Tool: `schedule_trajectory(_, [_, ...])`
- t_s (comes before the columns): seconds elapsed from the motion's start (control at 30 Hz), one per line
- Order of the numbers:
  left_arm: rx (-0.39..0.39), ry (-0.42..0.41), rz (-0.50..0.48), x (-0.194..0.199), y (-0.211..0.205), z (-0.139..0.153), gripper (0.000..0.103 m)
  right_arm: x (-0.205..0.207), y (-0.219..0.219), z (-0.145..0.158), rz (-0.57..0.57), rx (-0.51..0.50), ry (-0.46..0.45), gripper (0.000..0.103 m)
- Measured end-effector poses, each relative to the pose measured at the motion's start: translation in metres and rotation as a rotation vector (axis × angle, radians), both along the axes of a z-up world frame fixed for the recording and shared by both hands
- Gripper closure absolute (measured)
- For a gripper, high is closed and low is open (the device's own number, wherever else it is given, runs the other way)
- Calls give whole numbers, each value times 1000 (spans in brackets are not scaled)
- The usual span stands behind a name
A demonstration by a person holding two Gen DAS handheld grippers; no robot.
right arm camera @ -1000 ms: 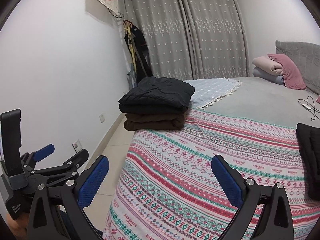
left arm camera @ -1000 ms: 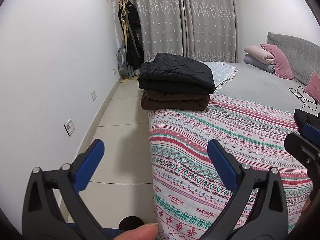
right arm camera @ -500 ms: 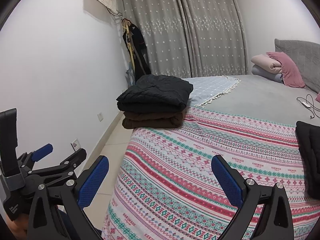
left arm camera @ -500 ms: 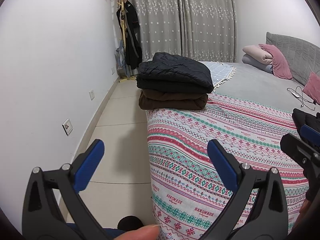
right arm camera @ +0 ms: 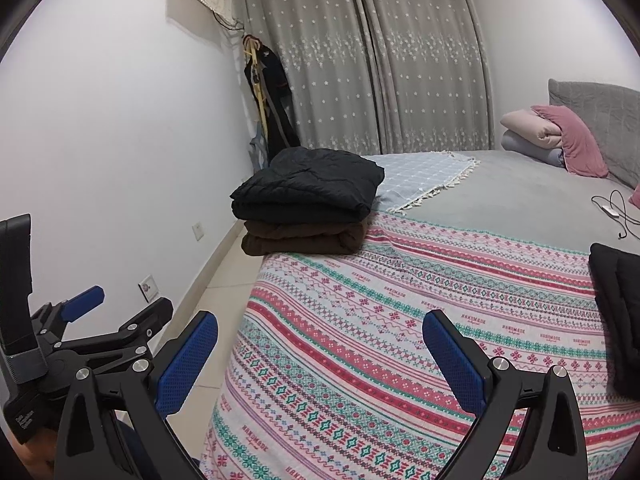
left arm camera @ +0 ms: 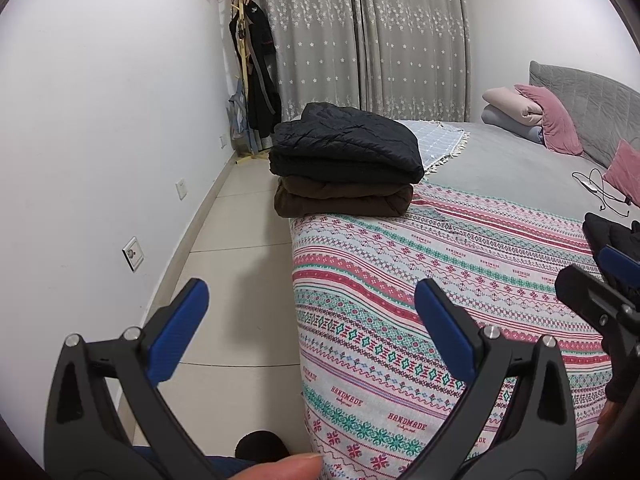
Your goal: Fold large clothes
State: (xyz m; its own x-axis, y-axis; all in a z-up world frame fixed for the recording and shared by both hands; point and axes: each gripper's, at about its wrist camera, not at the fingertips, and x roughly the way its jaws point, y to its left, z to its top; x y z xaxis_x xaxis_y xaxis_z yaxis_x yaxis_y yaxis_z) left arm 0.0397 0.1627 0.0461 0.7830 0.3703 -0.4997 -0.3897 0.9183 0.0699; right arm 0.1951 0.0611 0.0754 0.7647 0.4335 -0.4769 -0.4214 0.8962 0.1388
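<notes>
A folded black quilted jacket [left arm camera: 344, 144] [right arm camera: 308, 188] lies on top of a folded brown garment [left arm camera: 340, 200] [right arm camera: 300, 240] at the far left corner of the patterned bedspread [left arm camera: 440, 264] [right arm camera: 400, 320]. Another black garment [right arm camera: 616, 300] [left arm camera: 608, 232] lies at the right edge of the bed. My left gripper [left arm camera: 312, 312] is open and empty, held near the bed's front corner. My right gripper [right arm camera: 320, 344] is open and empty over the bedspread. Each gripper shows at the edge of the other's view.
A white wall runs along the left, with tiled floor [left arm camera: 240, 248] between it and the bed. A coat rack [left arm camera: 252, 72] stands by the grey curtains [right arm camera: 380, 72]. Pillows [right arm camera: 560, 136] and a charger cable [right arm camera: 612, 212] lie on the grey sheet. A person's fingertip [left arm camera: 288, 466] shows at the bottom.
Both grippers have drifted slightly back and down, so the stack of folded clothes sits a little higher and further off in view. Both stay open and empty.
</notes>
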Motion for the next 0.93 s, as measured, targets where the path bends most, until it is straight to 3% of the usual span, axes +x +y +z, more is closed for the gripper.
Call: schedule_trajectory(0.93, [13, -5, -20, 1, -3, -1, 1, 1, -1, -3, 0, -5, 3, 0])
